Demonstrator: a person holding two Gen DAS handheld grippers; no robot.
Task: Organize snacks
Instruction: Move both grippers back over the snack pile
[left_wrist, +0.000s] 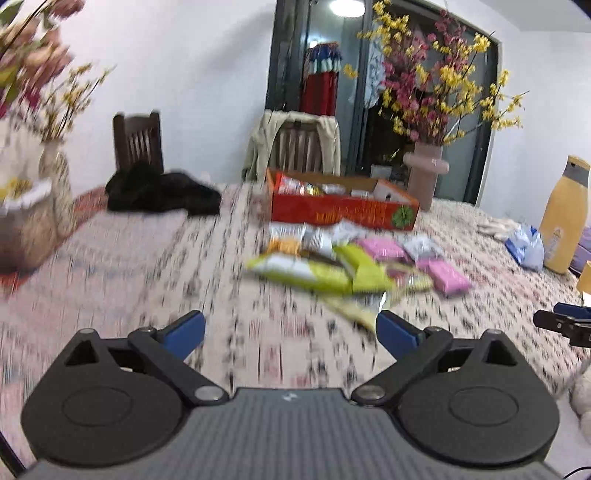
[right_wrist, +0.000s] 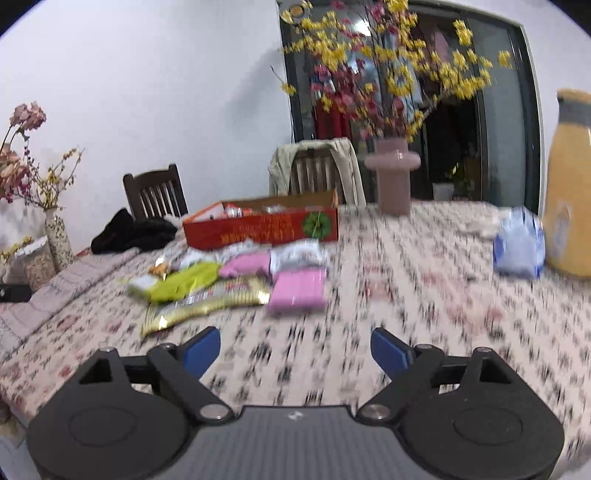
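Both the left gripper (left_wrist: 291, 330) and right gripper (right_wrist: 295, 349) gape empty; snack packets (left_wrist: 332, 266) lie ahead, so approach low before the red box (left_wrist: 343, 208).

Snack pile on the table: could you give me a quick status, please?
Both grippers, left and right, open, empty. Snack packets loose before red box. Nothing in the way.

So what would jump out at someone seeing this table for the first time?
Probably the red box at the far middle of the table, with a loose heap of snack packets in green, pink and silver just in front of it. Behind, a pink vase bursts with yellow and pink blossoms, and a tall yellow bottle stands far right.
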